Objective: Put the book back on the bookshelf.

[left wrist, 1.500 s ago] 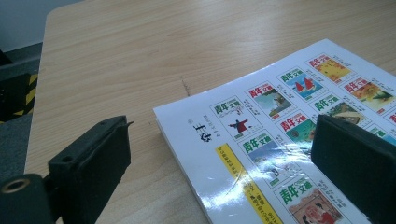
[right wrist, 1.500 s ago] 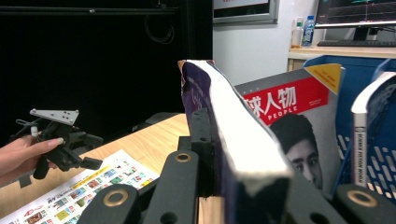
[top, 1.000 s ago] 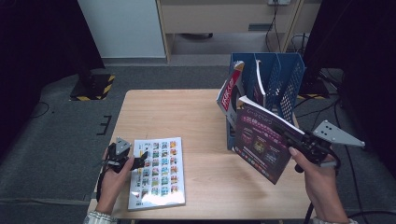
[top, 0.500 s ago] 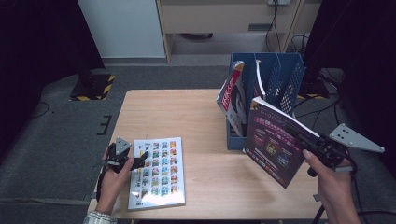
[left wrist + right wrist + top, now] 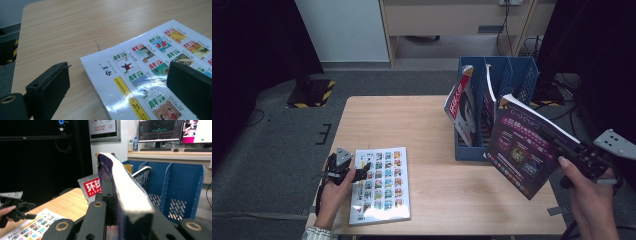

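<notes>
A blue plastic file rack point(image 5: 517, 80) with several upright slots stands at the far right of the light wooden desk point(image 5: 422, 125). In its left-hand slots lean a red-and-white magazine point(image 5: 460, 102) and a second magazine with a black-and-white cover point(image 5: 488, 97), both tilted toward the left; the slots farther right look unfilled from the high view. In the right gripper view the same rack point(image 5: 180, 192) rises behind the held book, with the red-and-white magazine point(image 5: 91, 187) beside it.

The dark purple softcover book point(image 5: 524, 147) is up off the desk, in the air just in front of the rack's near right corner. Its cover faces the camera, tilted, its long axis running from upper left to lower right, and its top edge of white pages slopes down toward the right gripper point(image 5: 579, 150). That gripper pinches the book at its right edge, jaws pressed together on cover and pages; in the right gripper view the book point(image 5: 125, 192) stands edge-on between the two jaws and reaches away from the camera.

A white glossy magazine with a grid of small coloured pictures point(image 5: 382, 182) lies flat at the near left of the desk, its long axis running near to far. The left gripper point(image 5: 359, 172) rests at its left edge with jaws spread. In the left gripper view one jaw sits over bare wood and the other over the cover point(image 5: 155, 67), neither pressing it.
</notes>
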